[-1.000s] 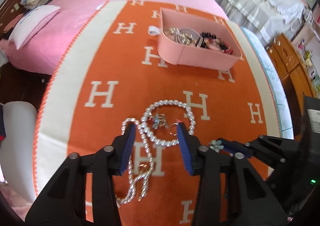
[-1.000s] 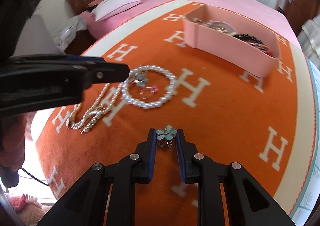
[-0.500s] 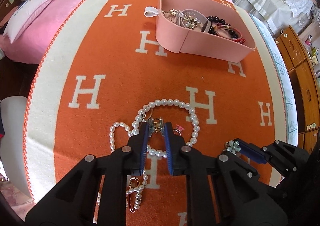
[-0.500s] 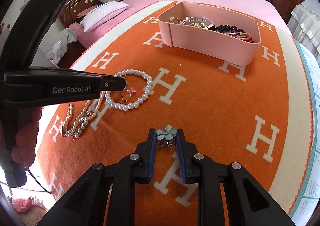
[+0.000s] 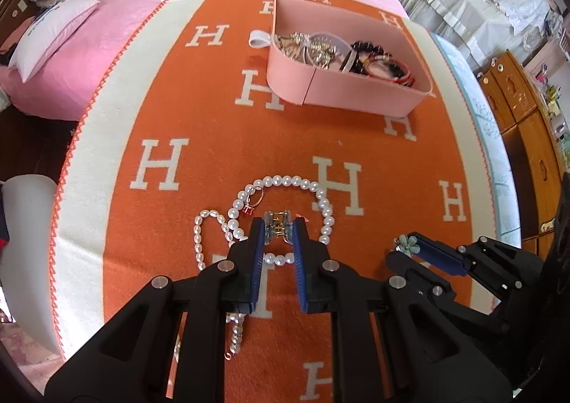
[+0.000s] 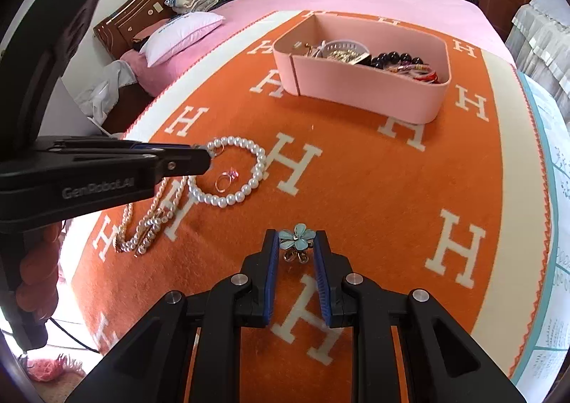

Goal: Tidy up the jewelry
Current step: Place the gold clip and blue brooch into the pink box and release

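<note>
While clamped, hair claw [image 5: 277,227] translucent blue-grey, gold-trimmed.

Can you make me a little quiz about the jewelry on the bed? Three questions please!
1. True or false: the right gripper holds a blue flower clip.
2. What lies inside the round pearl bracelet on the blanket? A) a ring B) a watch C) a coin
3. Fill in: the left gripper is shut on a small ____ clip.

Key
1. True.
2. A: a ring with a pink stone.
3. Hair. It is pinched between the blue pads, just above the pearls.
</note>
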### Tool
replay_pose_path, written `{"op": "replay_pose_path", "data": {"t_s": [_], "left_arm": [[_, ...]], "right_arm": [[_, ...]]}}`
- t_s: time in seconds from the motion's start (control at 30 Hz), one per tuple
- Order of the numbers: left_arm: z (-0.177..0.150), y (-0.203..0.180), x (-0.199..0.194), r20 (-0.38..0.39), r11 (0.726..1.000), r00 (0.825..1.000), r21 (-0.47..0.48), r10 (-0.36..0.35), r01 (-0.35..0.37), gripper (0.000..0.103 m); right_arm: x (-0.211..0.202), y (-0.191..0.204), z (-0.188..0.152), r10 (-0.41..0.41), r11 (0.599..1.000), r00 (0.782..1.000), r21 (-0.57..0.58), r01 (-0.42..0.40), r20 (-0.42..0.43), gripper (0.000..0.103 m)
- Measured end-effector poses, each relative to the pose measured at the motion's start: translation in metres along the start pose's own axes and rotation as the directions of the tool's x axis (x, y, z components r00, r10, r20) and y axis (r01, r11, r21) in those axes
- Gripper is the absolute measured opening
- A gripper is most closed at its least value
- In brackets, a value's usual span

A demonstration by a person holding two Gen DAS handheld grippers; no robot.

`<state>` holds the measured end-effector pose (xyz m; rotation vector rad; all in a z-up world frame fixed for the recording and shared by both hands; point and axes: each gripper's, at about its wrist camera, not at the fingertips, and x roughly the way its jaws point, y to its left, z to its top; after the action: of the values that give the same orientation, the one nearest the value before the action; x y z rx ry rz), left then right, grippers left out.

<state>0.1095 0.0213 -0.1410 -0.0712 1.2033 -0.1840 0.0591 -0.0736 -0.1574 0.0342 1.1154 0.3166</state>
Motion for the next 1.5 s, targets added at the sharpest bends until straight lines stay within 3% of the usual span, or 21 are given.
{"op": "replay_pose_path", "data": {"t_s": [0.27, 0.53, 0.67, 0.83, 1.0, 1.2, 1.23, 1.3, 1.37, 1.43, 1.5], "left_arm": [[0.025, -0.006, -0.050, 0.097, 0.999, 0.994, 0.008, -0.051, 0.050, 0.013], [0.085, -0.027, -0.076, 0.200, 0.995, 0.975, 0.066, -0.093, 0.081, 0.013], [0.117, -0.036, -0.069, 0.222, 0.993, 0.970, 0.081, -0.101, 0.085, 0.013], [0.144, -0.041, -0.035, 0.189, 0.994, 0.978, 0.082, -0.083, 0.069, 0.013], [0.149, -0.042, 0.006, 0.140, 0.993, 0.989, 0.113, -0.047, 0.032, 0.013], [0.147, -0.041, 0.022, 0.125, 0.989, 0.992, 0.145, -0.032, 0.013, 0.014], [0.147, -0.040, 0.022, 0.122, 0.989, 0.992, 0.147, -0.034, 0.016, 0.015], [0.147, -0.038, 0.021, 0.122, 0.989, 0.992, 0.147, -0.037, 0.019, 0.025], [0.146, -0.034, 0.014, 0.143, 0.990, 0.990, 0.140, -0.022, 0.002, 0.044], [0.144, -0.030, 0.007, 0.163, 0.992, 0.986, 0.129, -0.019, -0.002, 0.052], [0.141, -0.025, 0.001, 0.167, 0.994, 0.986, 0.113, -0.021, 0.002, 0.053]], "right_arm": [[-0.033, -0.008, 0.026, -0.012, 1.000, 0.997, 0.021, 0.010, 0.076, 0.019], [-0.063, -0.037, 0.090, -0.039, 0.994, 0.986, 0.107, 0.022, 0.162, 0.019], [-0.062, -0.060, 0.125, -0.058, 0.984, 0.984, 0.175, 0.028, 0.171, 0.019], [-0.043, -0.090, 0.159, -0.081, 0.965, 0.987, 0.257, 0.044, 0.137, 0.019], [-0.015, -0.103, 0.175, -0.100, 0.957, 0.992, 0.281, 0.073, 0.082, 0.019], [0.015, -0.101, 0.180, -0.121, 0.959, 0.992, 0.261, 0.110, 0.027, 0.023], [0.017, -0.100, 0.180, -0.121, 0.959, 0.992, 0.261, 0.111, 0.020, 0.026], [0.019, -0.098, 0.179, -0.134, 0.957, 0.991, 0.262, 0.125, 0.020, 0.044], [0.018, -0.095, 0.178, -0.150, 0.957, 0.988, 0.255, 0.136, 0.032, 0.046], [0.015, -0.092, 0.177, -0.151, 0.958, 0.988, 0.252, 0.137, 0.037, 0.046], [0.012, -0.090, 0.175, -0.151, 0.958, 0.988, 0.252, 0.136, 0.039, 0.046]]}}
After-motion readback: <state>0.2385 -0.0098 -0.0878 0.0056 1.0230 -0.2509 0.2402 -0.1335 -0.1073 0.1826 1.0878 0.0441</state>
